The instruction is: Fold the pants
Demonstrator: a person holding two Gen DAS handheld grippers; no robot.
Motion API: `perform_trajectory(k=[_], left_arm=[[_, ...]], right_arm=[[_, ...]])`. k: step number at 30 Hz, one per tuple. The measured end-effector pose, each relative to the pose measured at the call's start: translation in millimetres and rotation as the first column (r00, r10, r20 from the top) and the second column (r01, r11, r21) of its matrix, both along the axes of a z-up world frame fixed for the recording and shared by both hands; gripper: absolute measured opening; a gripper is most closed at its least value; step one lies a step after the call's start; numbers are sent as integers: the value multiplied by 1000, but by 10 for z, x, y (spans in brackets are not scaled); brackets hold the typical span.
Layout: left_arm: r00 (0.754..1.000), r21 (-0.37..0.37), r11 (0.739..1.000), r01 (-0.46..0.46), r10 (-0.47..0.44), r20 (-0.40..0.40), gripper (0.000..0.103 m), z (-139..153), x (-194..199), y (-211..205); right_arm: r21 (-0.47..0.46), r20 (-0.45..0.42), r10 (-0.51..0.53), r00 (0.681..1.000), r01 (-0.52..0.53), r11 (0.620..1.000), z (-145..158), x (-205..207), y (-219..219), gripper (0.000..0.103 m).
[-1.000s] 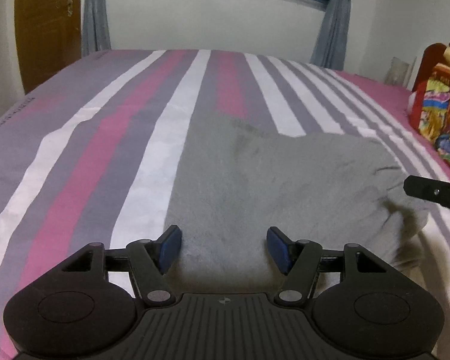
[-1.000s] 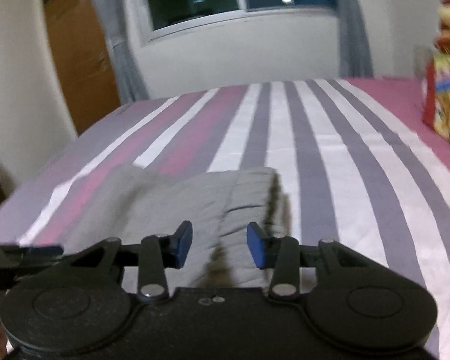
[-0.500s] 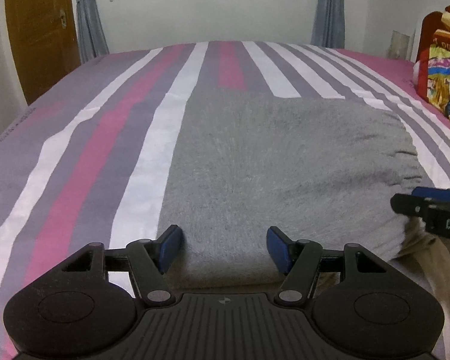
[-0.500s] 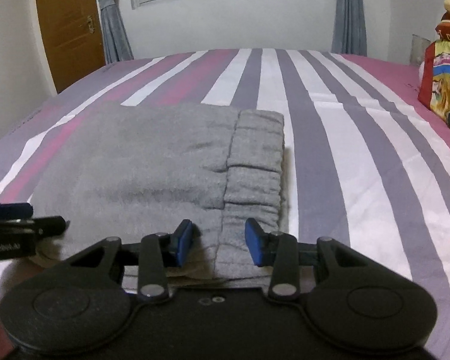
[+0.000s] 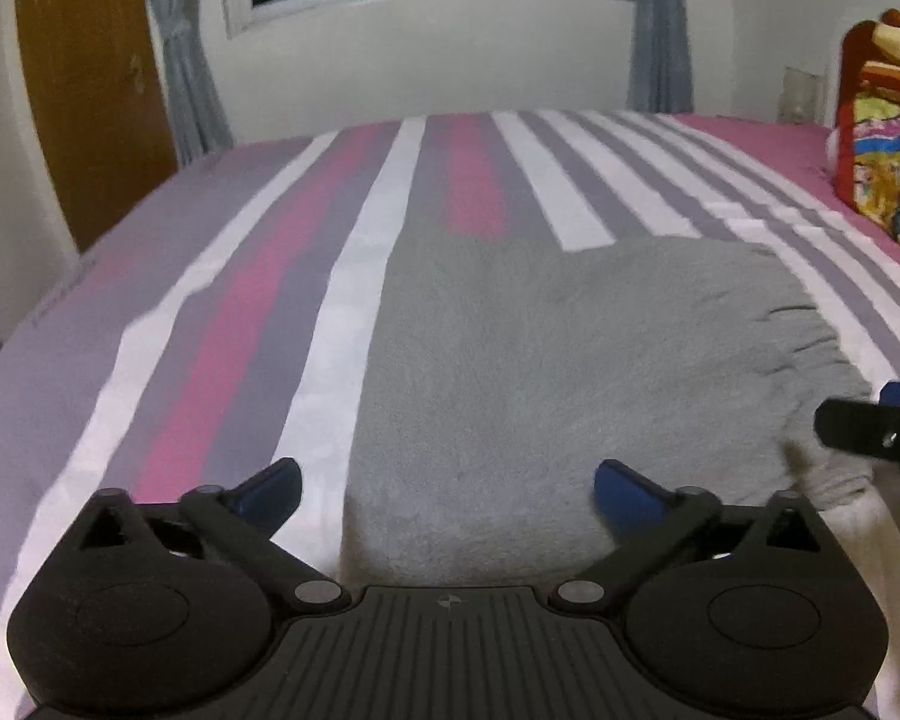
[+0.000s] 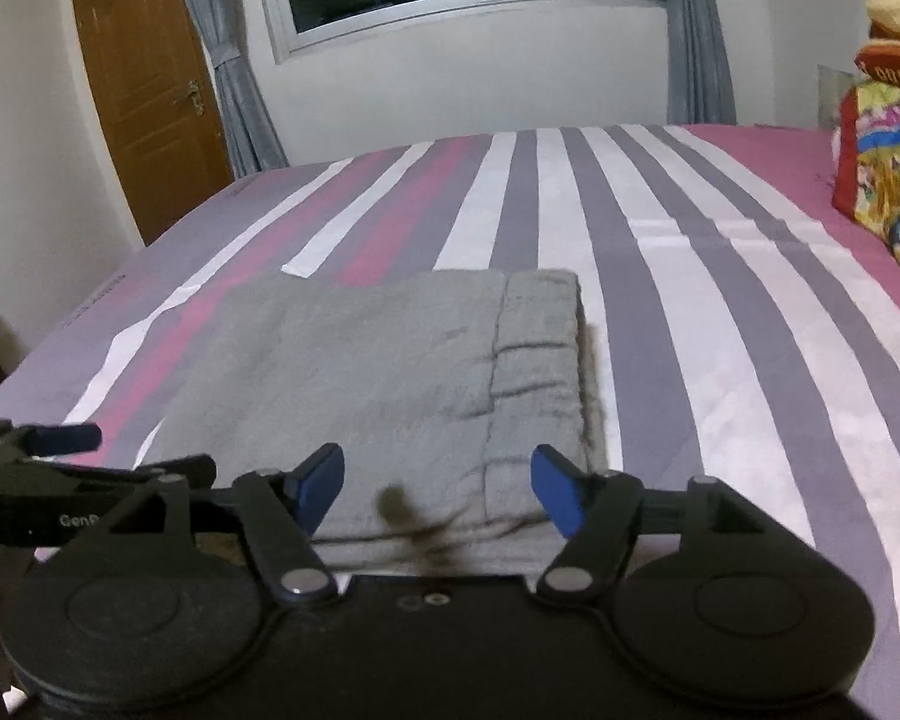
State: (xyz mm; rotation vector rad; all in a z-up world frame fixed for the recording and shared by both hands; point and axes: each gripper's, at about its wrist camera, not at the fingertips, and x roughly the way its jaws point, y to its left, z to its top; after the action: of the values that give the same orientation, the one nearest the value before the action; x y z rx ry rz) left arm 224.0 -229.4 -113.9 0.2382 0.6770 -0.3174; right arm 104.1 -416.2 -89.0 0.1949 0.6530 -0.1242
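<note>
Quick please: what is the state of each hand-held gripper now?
Left hand-held gripper: opening, holds nothing.
Right hand-held gripper: opening, nothing gripped; gray pants lie folded.

The pants (image 6: 390,372) look like soft, fuzzy grey fleece cloth, matt all over, laid on a smooth woven bedsheet (image 6: 720,324) in pink, white and purple stripes. Matt black plastic is seen on the left gripper (image 5: 447,489) and right gripper (image 6: 438,486), with smooth blue pads (image 6: 321,483). A glossy varnished wood door (image 6: 144,78) is seen behind.
</note>
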Motion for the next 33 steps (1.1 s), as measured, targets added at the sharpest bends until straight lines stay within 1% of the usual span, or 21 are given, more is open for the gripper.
perform_trajectory(k=[1, 2, 4, 5, 6, 7, 9, 11, 12, 15, 16, 18, 21, 25, 28, 30, 33], left_arm=[[1000, 8, 1000, 2, -2, -2, 103, 19, -21, 1], [1000, 12, 1000, 5, -4, -30, 103, 28, -19, 0], [992, 24, 1000, 5, -2, -125, 103, 18, 34, -5], [987, 44, 999, -8, 15, -159, 103, 8, 43, -13], [985, 56, 998, -13, 22, -170, 103, 2, 36, -16], [985, 62, 998, -9, 19, -170, 103, 4, 14, -17], [990, 70, 998, 7, 3, -142, 103, 35, -66, -4], [993, 58, 998, 18, -11, -119, 103, 80, -151, 22], [992, 56, 998, 16, -9, -124, 103, 95, -167, 29], [974, 114, 993, -14, 39, -224, 103, 101, -105, 3], [970, 137, 990, -42, 74, -233, 103, 90, -108, 9], [977, 147, 987, -69, 96, -189, 103, 109, -196, 35], [985, 162, 984, -68, 93, -148, 103, 180, -308, 64], [990, 140, 988, -61, 78, -119, 103, 313, -470, 152], [990, 112, 991, -77, 89, -105, 103, 450, -622, 233], [992, 68, 995, -72, 78, -96, 103, 543, -735, 305], [994, -41, 997, -64, 60, -92, 103, 674, -923, 451]], right_arm=[[12, -2, -9, 1000, 9, 1000, -10, -35, -6, 73], [23, -8, -13, 1000, 13, 1000, -23, -59, -4, 76], [42, -29, -20, 999, 21, 999, -62, -101, -13, 79], [56, -37, -22, 999, 24, 998, -80, -123, -20, 80], [74, -42, -23, 999, 26, 997, -92, -143, -25, 84], [93, -47, -29, 998, 33, 995, -101, -161, -41, 85], [126, -55, -42, 998, 49, 991, -111, -200, -59, 92], [148, -57, -44, 997, 52, 988, -96, -236, -71, 95], [150, -57, -44, 997, 52, 987, -85, -257, -53, 97], [146, -64, -47, 997, 56, 988, -49, -308, -30, 102], [149, -67, -45, 997, 55, 987, -46, -327, -23, 102], [154, -75, -41, 996, 52, 987, -41, -369, -10, 103], [140, -88, -38, 995, 51, 989, -19, -442, 34, 103], [122, -111, -35, 993, 49, 991, 66, -550, 109, 103], [93, -141, -40, 989, 53, 994, 144, -638, 181, 103], [79, -125, -28, 992, 39, 996, 219, -738, 235, 103], [47, -101, -10, 995, 14, 999, 347, -886, 352, 103]])
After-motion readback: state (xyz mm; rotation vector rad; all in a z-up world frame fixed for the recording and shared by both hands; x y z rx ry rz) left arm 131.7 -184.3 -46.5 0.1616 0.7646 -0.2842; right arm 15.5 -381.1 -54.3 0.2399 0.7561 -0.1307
